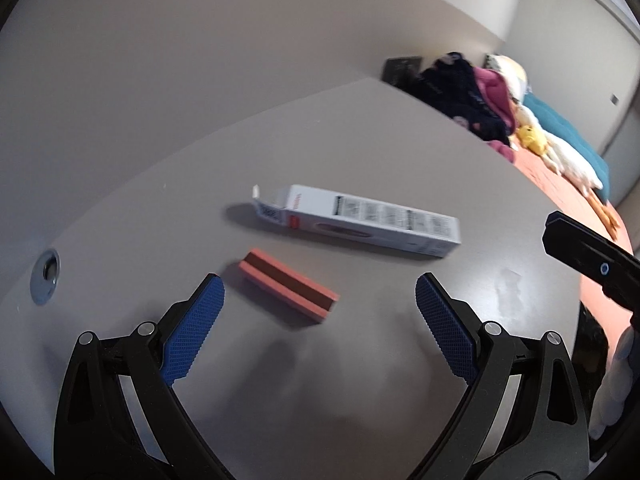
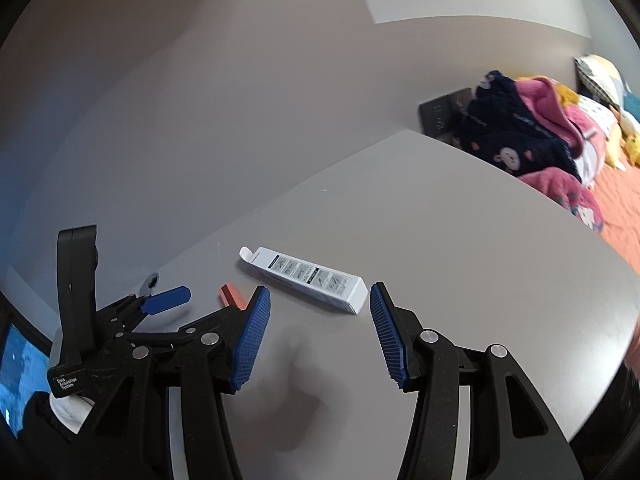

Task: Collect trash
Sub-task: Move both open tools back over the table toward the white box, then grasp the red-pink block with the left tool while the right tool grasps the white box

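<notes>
A long white carton [image 1: 358, 220] with an open end flap lies flat on the grey table [image 1: 360, 152]; it also shows in the right wrist view [image 2: 310, 278]. A small orange-red box [image 1: 290, 290] lies just in front of it, partly hidden in the right wrist view [image 2: 232, 295]. My left gripper [image 1: 320, 294] is open, hovering with the orange box between and just beyond its blue pads. My right gripper [image 2: 320, 294] is open, just short of the white carton's near end. The left gripper also shows in the right wrist view, at the left [image 2: 166, 299].
A round metal grommet [image 1: 46, 276] sits in the table at the left. Beyond the table's right edge is a bed with an orange cover [image 1: 560, 184], dark and pink clothes [image 2: 516, 132] and soft toys. A grey wall stands behind.
</notes>
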